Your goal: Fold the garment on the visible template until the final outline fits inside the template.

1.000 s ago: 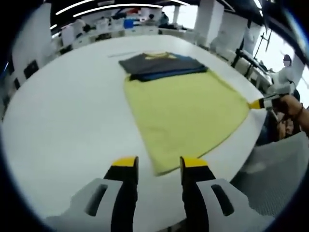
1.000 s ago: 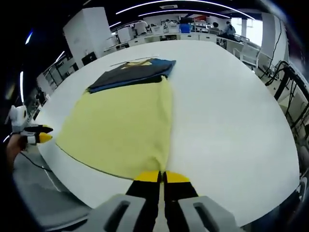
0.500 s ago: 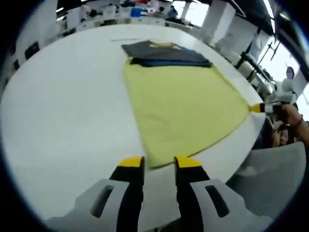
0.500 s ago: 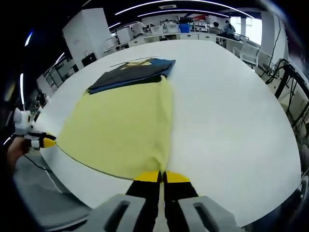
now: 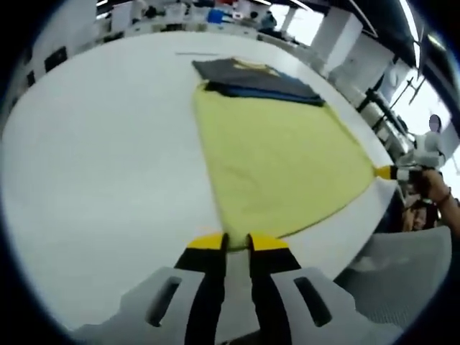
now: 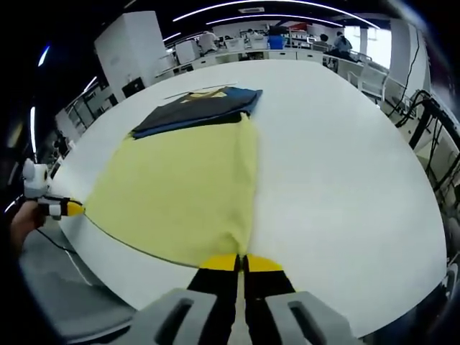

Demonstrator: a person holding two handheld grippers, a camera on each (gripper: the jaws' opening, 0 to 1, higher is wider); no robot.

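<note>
Two near corners of the yellow garment (image 5: 277, 162) were the natural places to take hold, and each gripper sat at one of them. It lay spread flat on the white table (image 5: 93, 165), its far edge meeting a stack of dark folded clothes (image 5: 255, 77). It looked like thin, soft fabric, light and limp: I judged it would drape and sag when lifted, so it wanted carrying by both corners together to keep the fold line straight.

On the left, the left gripper (image 5: 237, 242) reached low over the table's near edge, its yellow-tipped jaws drawn close with only a narrow gap between them, right at the garment's near corner. Whether cloth was actually pinched there I could not tell.

Across the garment, in the right gripper view, the right gripper (image 6: 241, 263) had its jaws pressed together at the other near corner (image 6: 237, 244), apparently clamped on the hem. From the left gripper view the same tool (image 5: 392, 172) appeared at the far right, held in a person's hand (image 5: 438, 188) and pointing in at the cloth's edge.

No template outline could be made out on the table in either view.
</note>
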